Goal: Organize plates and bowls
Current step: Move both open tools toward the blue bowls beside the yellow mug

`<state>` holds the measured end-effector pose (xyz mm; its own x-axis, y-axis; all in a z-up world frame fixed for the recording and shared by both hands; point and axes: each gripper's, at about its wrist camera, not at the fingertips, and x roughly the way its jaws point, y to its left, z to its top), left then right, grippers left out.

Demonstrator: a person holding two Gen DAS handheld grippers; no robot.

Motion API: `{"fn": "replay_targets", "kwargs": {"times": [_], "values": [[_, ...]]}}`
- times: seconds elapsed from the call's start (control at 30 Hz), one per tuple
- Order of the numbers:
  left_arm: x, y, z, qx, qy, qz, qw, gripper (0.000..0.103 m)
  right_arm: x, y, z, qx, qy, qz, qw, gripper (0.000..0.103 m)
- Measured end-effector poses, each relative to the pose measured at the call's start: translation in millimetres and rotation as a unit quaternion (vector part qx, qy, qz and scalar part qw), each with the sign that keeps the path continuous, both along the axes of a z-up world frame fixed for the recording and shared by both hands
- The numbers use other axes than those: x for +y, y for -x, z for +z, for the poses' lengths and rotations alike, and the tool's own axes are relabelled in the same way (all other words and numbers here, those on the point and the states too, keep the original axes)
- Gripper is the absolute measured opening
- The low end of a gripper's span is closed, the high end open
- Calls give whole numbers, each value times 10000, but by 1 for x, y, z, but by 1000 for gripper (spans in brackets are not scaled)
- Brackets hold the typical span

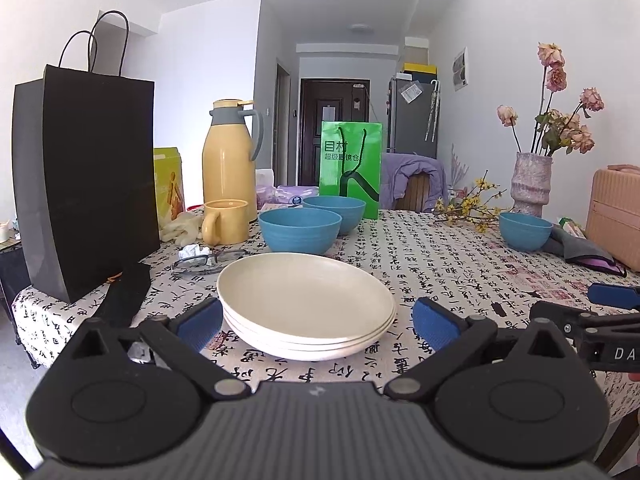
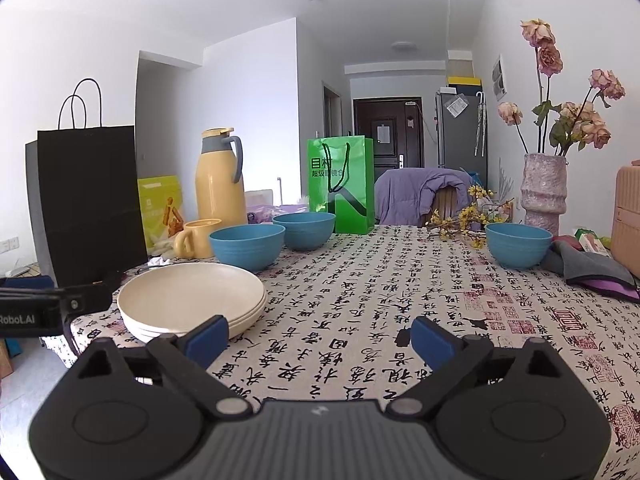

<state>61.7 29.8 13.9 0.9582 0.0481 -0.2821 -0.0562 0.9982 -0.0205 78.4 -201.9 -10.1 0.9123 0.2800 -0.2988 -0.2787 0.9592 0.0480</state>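
A stack of cream plates [image 1: 308, 304] [image 2: 192, 300] rests on the table near its front edge. Behind it stand two blue bowls, a nearer one [image 1: 299, 230] [image 2: 247, 246] and a farther one [image 1: 334, 214] [image 2: 304, 230]. A third blue bowl [image 1: 525, 230] [image 2: 518, 245] sits alone at the right by the vase. My left gripper [image 1: 318, 326] is open, its blue pads either side of the plate stack's near rim without touching it. My right gripper [image 2: 320, 342] is open over bare cloth, right of the plates, with nothing between its pads.
A black paper bag [image 1: 86, 176], a yellow thermos [image 1: 228, 164], a yellow mug [image 1: 225, 222], glasses [image 1: 208, 260] and a green bag [image 1: 350, 168] crowd the left and back. A vase of dried flowers [image 1: 530, 184], a pink case [image 1: 614, 220] and folded cloth [image 2: 588, 266] line the right.
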Motion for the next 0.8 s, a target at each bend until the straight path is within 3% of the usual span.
{"fn": "replay_targets", "kwargs": {"times": [0.37,0.63,0.8], "values": [[24,-43,9,119,187,290,9993,103,13,-41,6,137,-67,68,9999,98],[58,-106,27,299,325,452,9980,103,33,-119,20,529,-270,233,9980,95],[90,-167,41,526,681,409,9955,101,57,-181,31,834,-404,611,9938,90]]}}
